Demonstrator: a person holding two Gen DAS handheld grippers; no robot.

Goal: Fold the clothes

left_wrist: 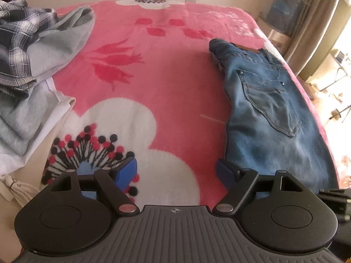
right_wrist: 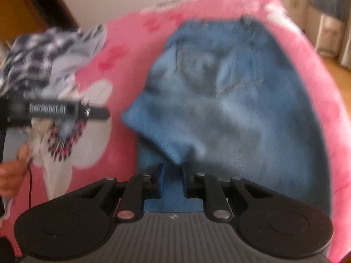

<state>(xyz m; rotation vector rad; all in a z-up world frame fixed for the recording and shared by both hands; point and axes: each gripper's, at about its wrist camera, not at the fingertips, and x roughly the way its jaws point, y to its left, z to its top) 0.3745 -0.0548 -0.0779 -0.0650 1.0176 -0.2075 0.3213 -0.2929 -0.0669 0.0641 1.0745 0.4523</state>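
Note:
Blue jeans (left_wrist: 263, 100) lie back pocket up on the right side of the pink flowered blanket (left_wrist: 171, 70). My left gripper (left_wrist: 176, 173) hovers open over the blanket just left of the jeans, with nothing between its blue pads. My right gripper (right_wrist: 172, 178) is shut on a folded edge of the jeans (right_wrist: 219, 114), and that fold stands raised over the rest of the denim. The right wrist view is blurred. In it, the left gripper's black body (right_wrist: 54, 109) shows at the left edge, with a hand (right_wrist: 11, 171) below it.
A heap of clothes sits on the bed's left side: a plaid shirt (left_wrist: 17, 43), a grey sweatshirt (left_wrist: 59, 43) and a white garment (left_wrist: 33, 135). A wall runs behind the bed. A curtain (left_wrist: 311, 11) and a bright floor lie to the right.

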